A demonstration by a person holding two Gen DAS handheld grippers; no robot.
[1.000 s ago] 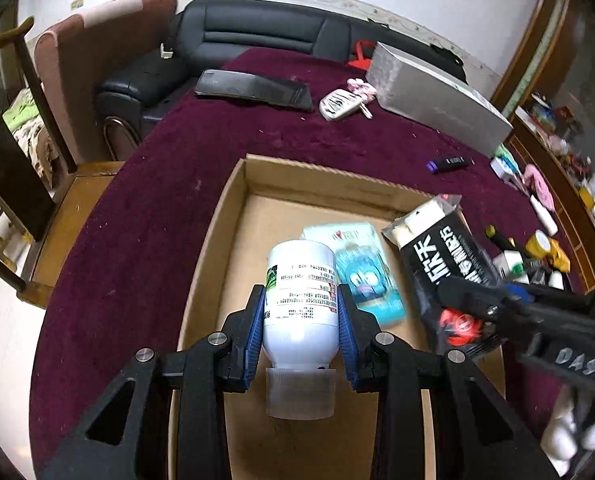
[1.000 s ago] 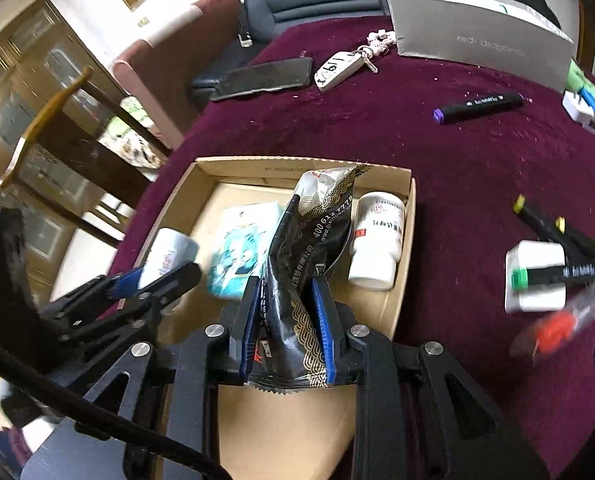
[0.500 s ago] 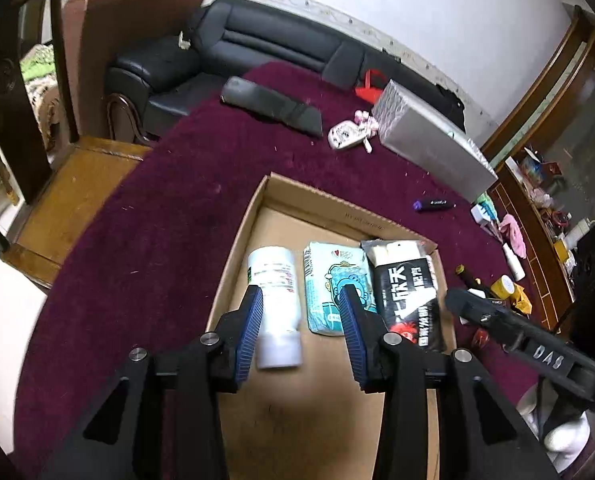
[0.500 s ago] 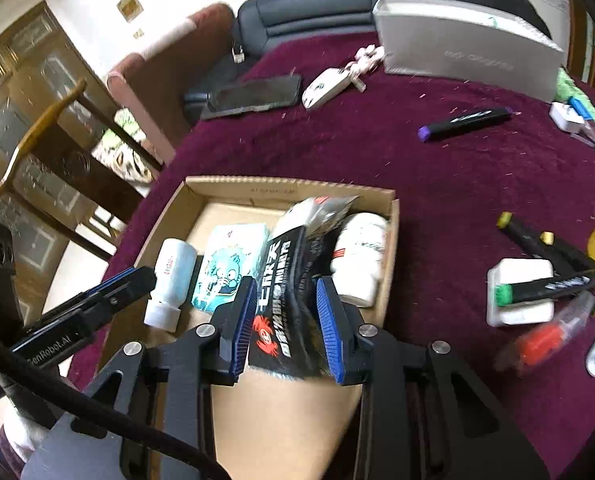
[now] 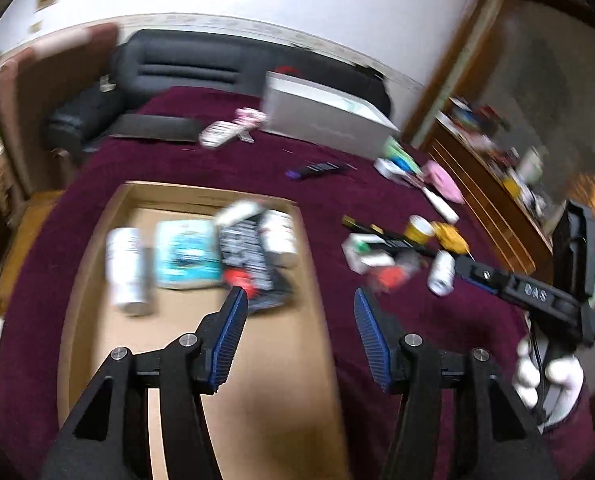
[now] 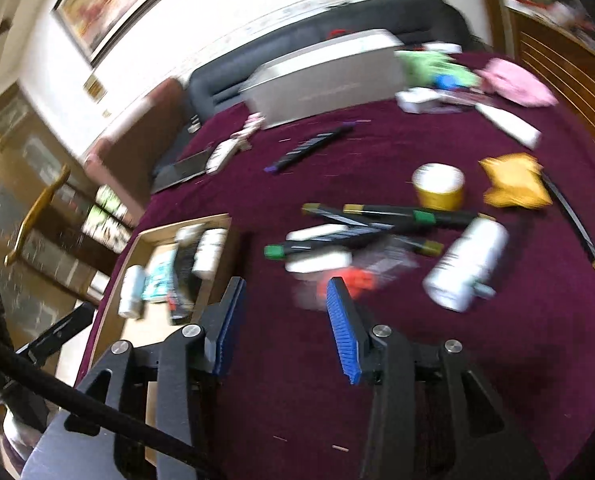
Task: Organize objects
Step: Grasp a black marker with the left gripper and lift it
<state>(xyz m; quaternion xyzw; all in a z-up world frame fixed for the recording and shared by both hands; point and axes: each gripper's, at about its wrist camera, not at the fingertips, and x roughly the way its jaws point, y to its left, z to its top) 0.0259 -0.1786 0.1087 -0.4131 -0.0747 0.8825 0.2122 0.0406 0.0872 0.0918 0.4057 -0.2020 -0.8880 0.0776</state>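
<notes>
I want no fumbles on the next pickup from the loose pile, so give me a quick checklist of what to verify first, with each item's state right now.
1. Left gripper empty: ok, jaws opening, nothing between them.
2. Right gripper empty: ok, jaws opening, nothing between them.
3. Earlier items settled in the cardboard box: ok, the white bottle, teal packet and black pouch lie inside.
4. Free floor space in the box: ok, the near half is bare.
5. Next target isolated: not ok, the markers, white bottle on the cloth and orange item crowd together.
6. Sharp view for aiming: not ok, both views are motion-blurred.
</notes>
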